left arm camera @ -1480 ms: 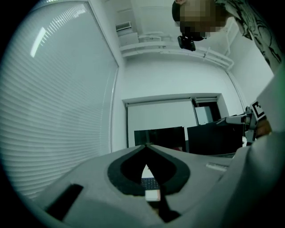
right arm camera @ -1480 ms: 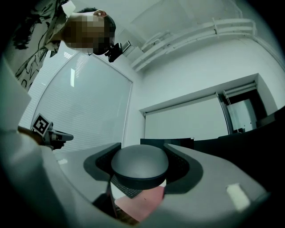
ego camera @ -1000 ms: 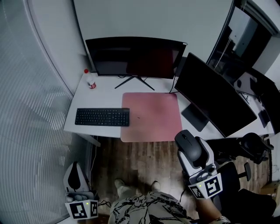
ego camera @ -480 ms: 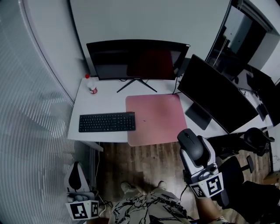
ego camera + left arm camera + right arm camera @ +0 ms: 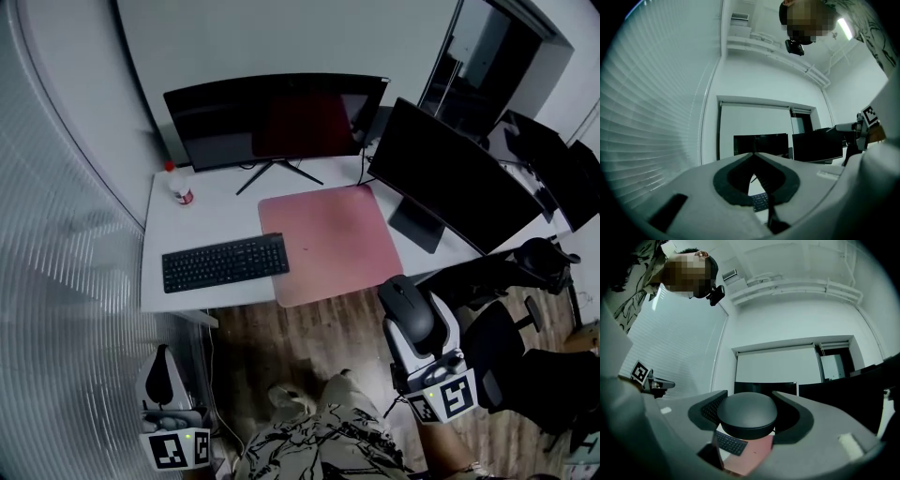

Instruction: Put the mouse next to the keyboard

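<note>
Right gripper (image 5: 411,302) is grasping the black mouse (image 5: 747,414). Its two grey jaws are standing wide apart with the mouse's rounded body filling the space between them, one jaw on each flank. The mouse's rounded back is facing up.

In the head view, the gripper with the mouse is hanging over the wood floor (image 5: 314,337), short of the near edge of the white desk (image 5: 202,220). The mouse is not touching the desk.

Ahead of the right gripper and slightly to its left, the pink desk mat (image 5: 328,239) is lying on the desk. The black keyboard (image 5: 223,263) is lying farther to the gripper's left, its right end just beside the mat's left edge. In the right gripper view, both are showing below the mouse, through the gap between the jaws. The mouse is well apart from the keyboard.

Beyond the mat, a curved monitor (image 5: 272,117) is standing at the back of the desk. A second monitor (image 5: 450,183) is standing ahead of the right gripper and to its right. A small bottle with a red cap (image 5: 178,185) is standing beyond the keyboard's left end. A black office chair (image 5: 511,323) is sitting just to the gripper's right.

Left gripper (image 5: 753,154) is clenched: its jaw tips are meeting, with nothing between them. It is hanging low at the person's left, over the floor, well apart from the desk. The keyboard is lying ahead of it.
</note>
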`<state>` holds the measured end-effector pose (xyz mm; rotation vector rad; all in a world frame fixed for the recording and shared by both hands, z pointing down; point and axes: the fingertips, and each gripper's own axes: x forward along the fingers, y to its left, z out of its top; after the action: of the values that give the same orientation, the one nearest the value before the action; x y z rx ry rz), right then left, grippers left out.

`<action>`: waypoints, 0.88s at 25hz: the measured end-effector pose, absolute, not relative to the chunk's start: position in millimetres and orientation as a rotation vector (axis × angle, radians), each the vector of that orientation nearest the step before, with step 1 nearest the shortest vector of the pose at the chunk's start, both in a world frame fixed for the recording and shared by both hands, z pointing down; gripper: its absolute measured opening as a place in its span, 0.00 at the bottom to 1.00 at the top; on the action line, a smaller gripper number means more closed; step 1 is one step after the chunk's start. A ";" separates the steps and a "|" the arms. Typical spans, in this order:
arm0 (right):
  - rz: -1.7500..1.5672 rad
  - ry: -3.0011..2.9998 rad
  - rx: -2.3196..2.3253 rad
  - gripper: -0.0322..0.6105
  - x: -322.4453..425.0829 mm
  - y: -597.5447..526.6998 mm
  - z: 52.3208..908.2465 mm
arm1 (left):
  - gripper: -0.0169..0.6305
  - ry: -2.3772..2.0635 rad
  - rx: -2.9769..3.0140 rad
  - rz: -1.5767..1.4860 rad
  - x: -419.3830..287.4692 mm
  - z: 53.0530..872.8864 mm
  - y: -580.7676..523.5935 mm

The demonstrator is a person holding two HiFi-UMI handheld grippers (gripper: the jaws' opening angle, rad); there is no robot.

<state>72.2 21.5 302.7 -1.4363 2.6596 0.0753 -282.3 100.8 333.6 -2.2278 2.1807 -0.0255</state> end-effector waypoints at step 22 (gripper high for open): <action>0.083 2.716 -1.361 0.53 44.4 -98.2 319.6 | 0.01 2.217 -2.180 -0.013 -291.2 341.1 -2.3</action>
<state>44.4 -98.2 319.6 -1.3609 2.7160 0.0833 -291.2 -2.3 341.1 -2.1799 2.2165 -0.0134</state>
